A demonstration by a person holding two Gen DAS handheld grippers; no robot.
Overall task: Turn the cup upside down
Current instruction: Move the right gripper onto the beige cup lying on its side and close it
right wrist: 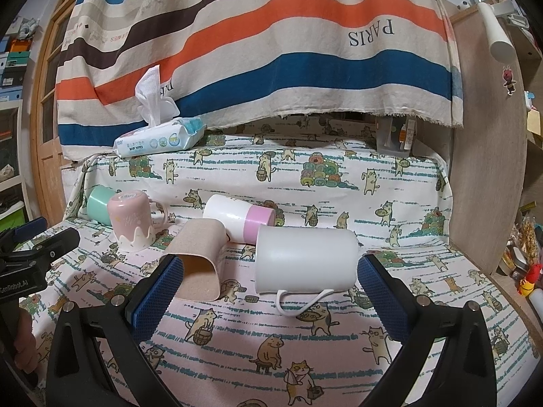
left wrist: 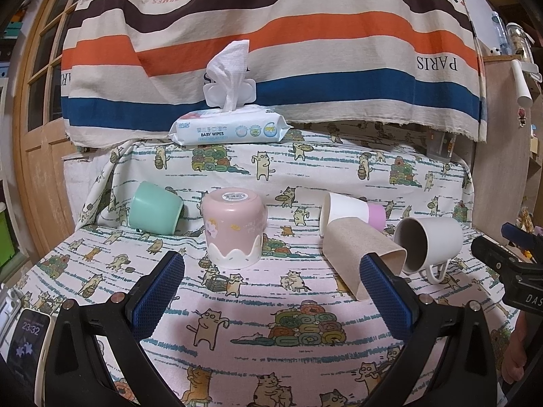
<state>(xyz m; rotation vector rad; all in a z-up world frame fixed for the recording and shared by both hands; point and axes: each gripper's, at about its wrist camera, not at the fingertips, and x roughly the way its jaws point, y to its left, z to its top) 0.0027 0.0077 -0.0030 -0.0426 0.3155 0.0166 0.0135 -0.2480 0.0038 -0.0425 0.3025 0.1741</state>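
Note:
A pink cup [left wrist: 233,230] stands upside down on the cat-print cloth; it also shows in the right wrist view [right wrist: 133,224]. A mint cup [left wrist: 154,211], a white and lilac cup [left wrist: 353,211], a beige square cup [left wrist: 362,257] and a white mug [left wrist: 428,245] lie on their sides. My left gripper [left wrist: 271,271] is open and empty, just short of the pink cup. My right gripper [right wrist: 270,273] is open and empty, with the white mug [right wrist: 305,260] lying between and just beyond its fingertips and the beige cup [right wrist: 198,257] by its left finger.
A pack of baby wipes [left wrist: 230,129] sits on the raised ledge at the back under a striped cloth [left wrist: 271,34]. A phone [left wrist: 29,342] lies at the left edge. A wooden door [left wrist: 40,135] is at the left, a wooden panel [right wrist: 485,169] at the right.

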